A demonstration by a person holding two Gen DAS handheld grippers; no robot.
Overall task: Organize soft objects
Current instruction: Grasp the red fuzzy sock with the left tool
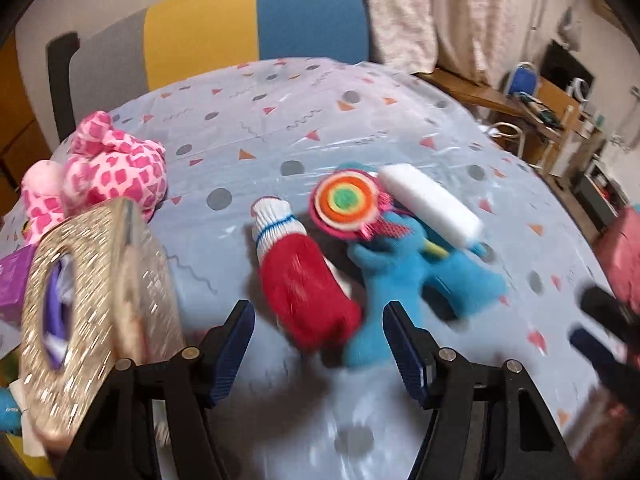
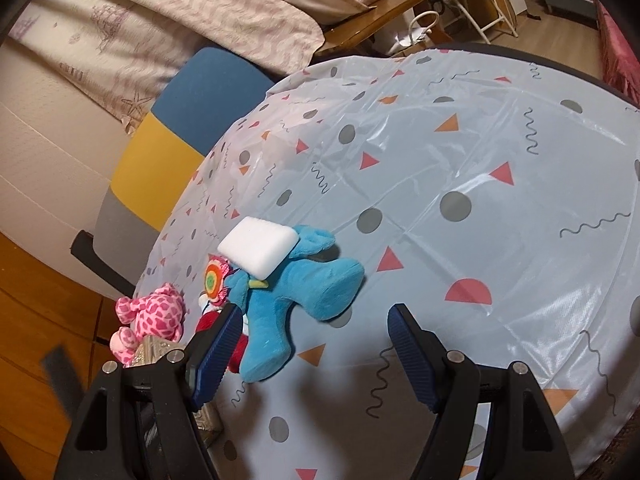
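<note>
A red and white sock roll [image 1: 304, 280] lies on the table just ahead of my open, empty left gripper [image 1: 318, 334]. Right of it lies a blue plush toy [image 1: 404, 276] with a round rainbow felt disc [image 1: 346, 204] and a white sponge block [image 1: 432, 204] resting on it. A pink spotted plush [image 1: 108, 172] sits at the far left. In the right wrist view the blue plush [image 2: 296, 300], the sponge [image 2: 260, 246], the disc [image 2: 212, 280] and the pink plush [image 2: 154, 316] lie left of my open, empty right gripper [image 2: 312, 332].
A glittery gold tissue box [image 1: 88, 308] stands at the left beside the left gripper. The table wears a pale blue patterned plastic cloth [image 2: 460, 160]. A grey, yellow and blue chair [image 1: 224, 32] stands behind the table. The right gripper's dark fingers [image 1: 600, 320] show at the right edge.
</note>
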